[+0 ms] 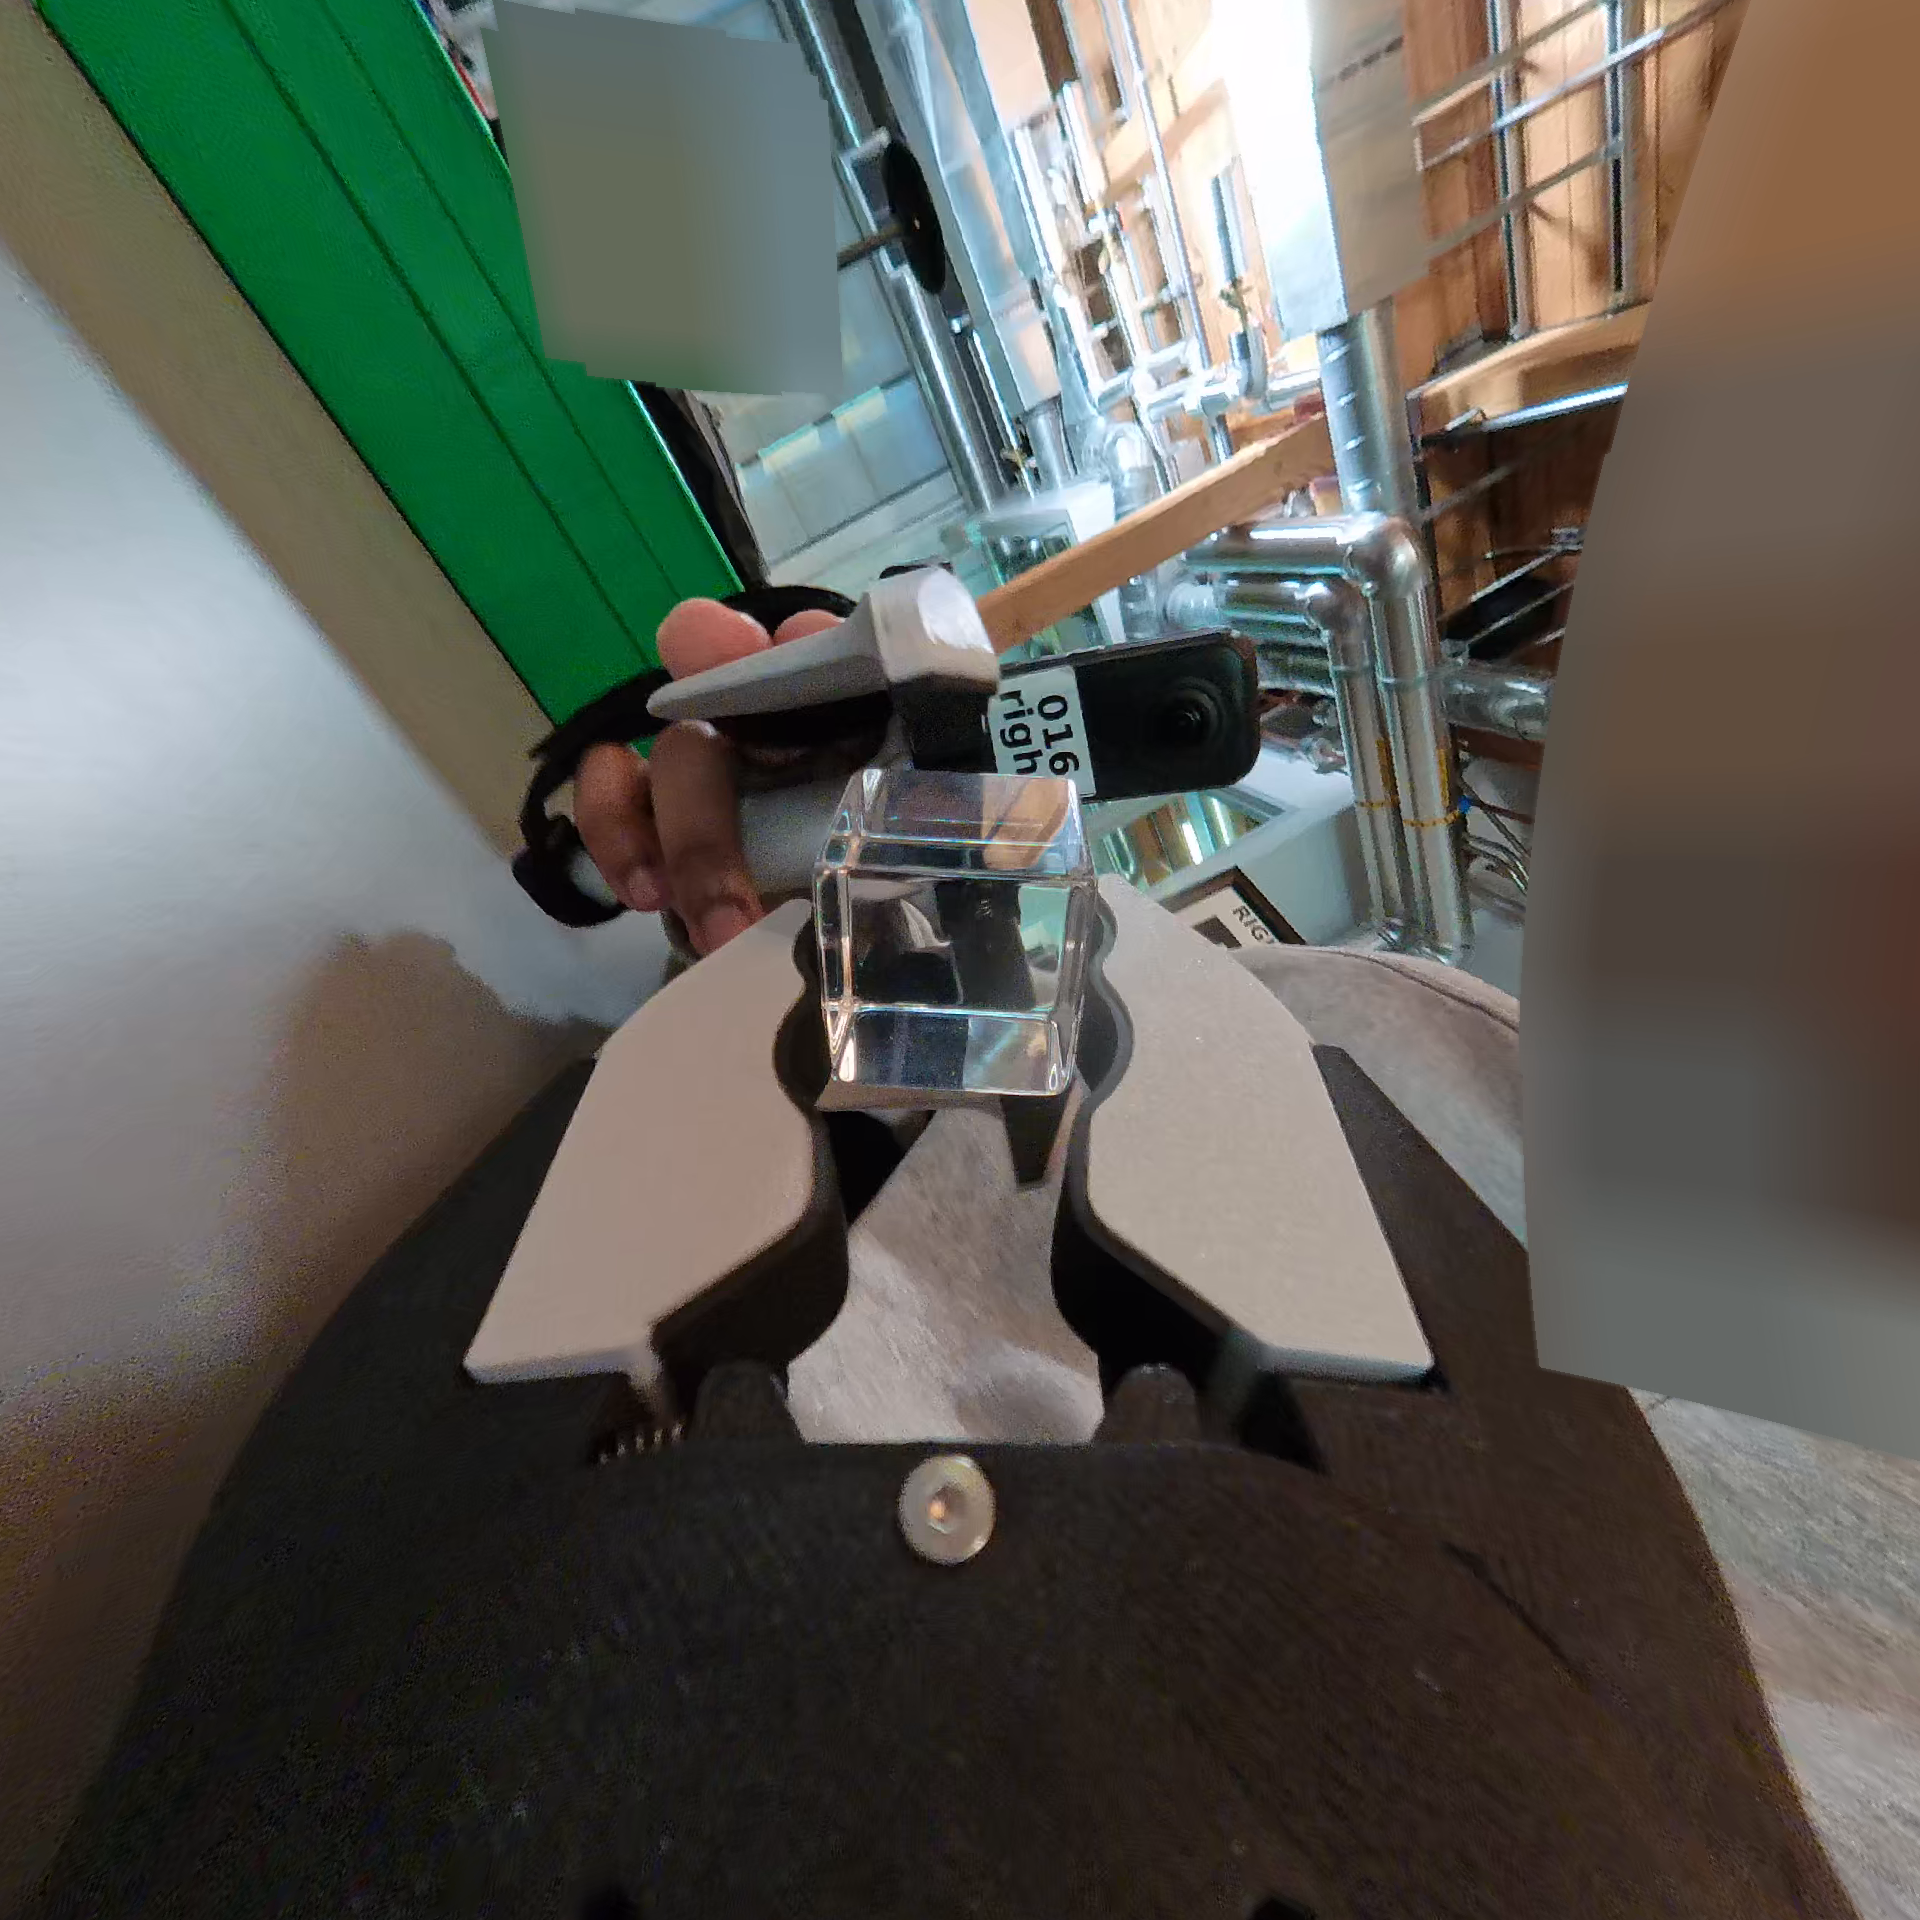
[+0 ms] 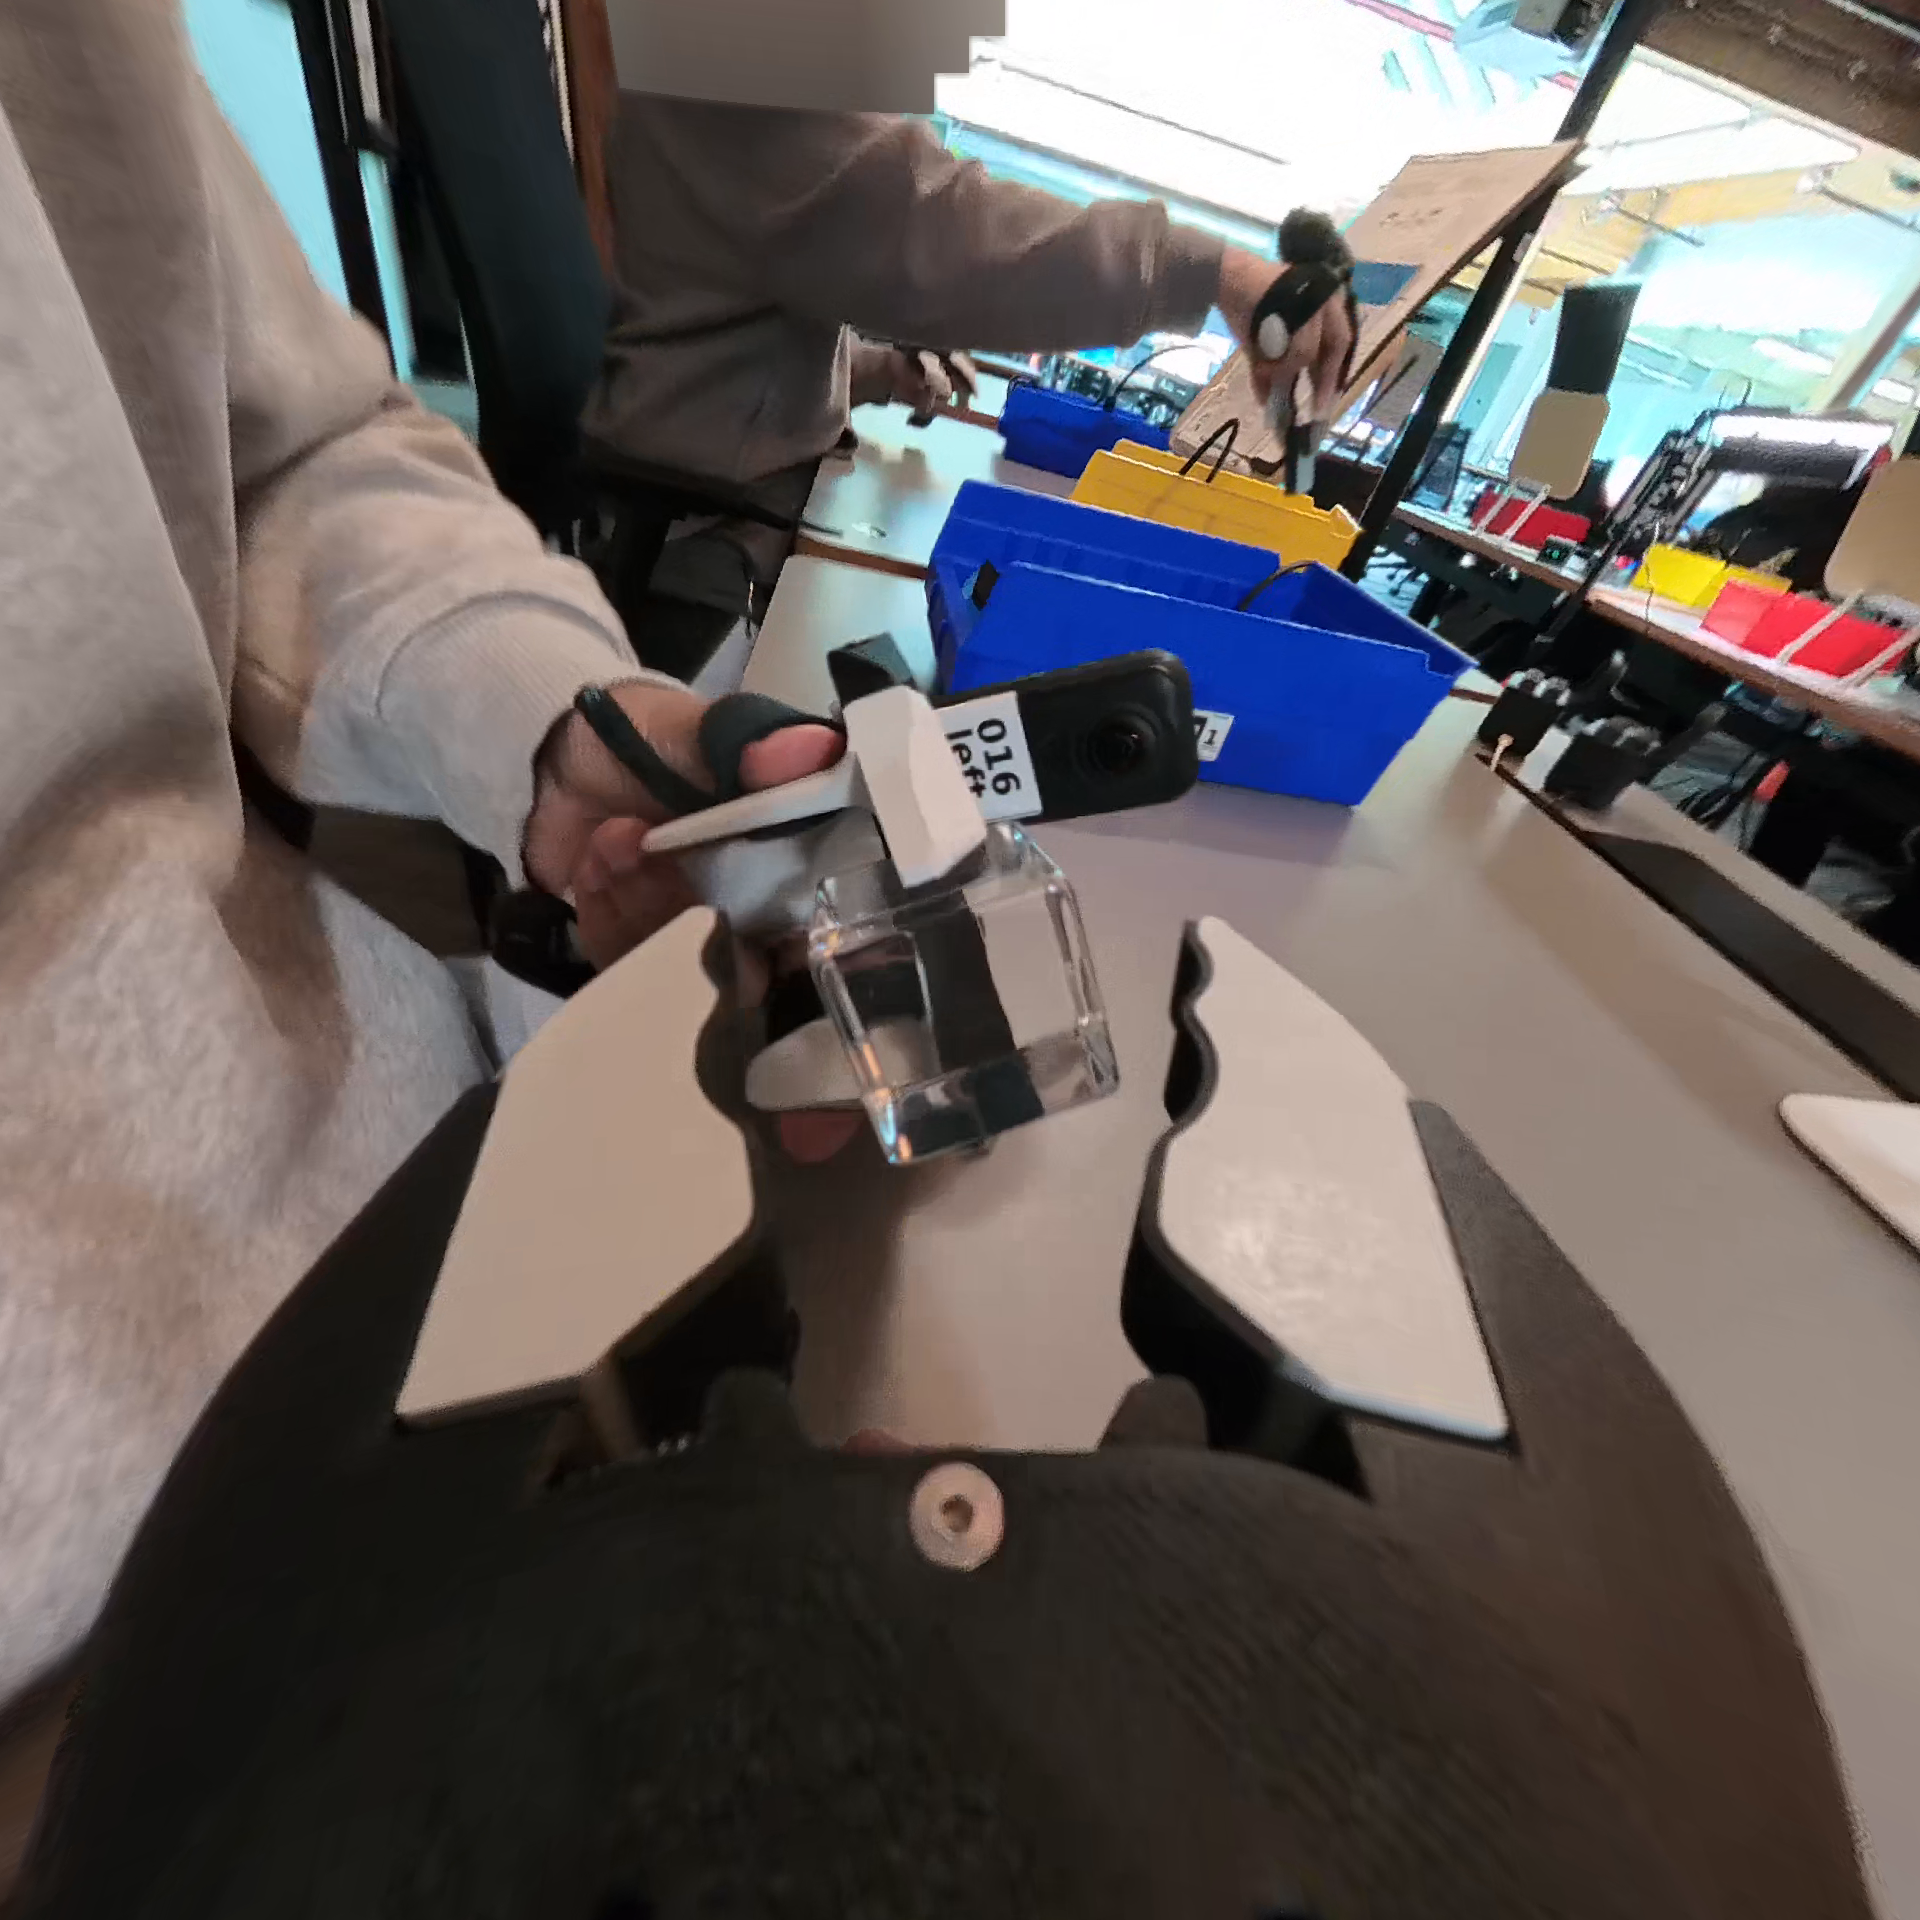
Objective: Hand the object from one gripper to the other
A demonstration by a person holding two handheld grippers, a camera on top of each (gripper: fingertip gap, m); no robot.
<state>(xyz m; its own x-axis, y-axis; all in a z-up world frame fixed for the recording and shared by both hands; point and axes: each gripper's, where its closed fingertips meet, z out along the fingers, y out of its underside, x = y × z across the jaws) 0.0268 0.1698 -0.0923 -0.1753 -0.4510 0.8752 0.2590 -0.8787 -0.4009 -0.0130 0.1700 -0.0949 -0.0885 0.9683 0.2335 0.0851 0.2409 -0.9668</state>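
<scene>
Clear cube [image 1: 956,951] in left gripper [image 1: 951,997]

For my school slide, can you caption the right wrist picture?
The open right gripper reaches around a clear cube held by the left gripper.

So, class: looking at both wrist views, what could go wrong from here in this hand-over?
1. The clear cube is held only between the left gripper's fingertips; being smooth, it might slip.
2. The right gripper is open around the cube without touching it; if the left lets go first, the cube probably drops onto the table.
3. The cube sits tilted, so the right fingers may close on edges.
</scene>
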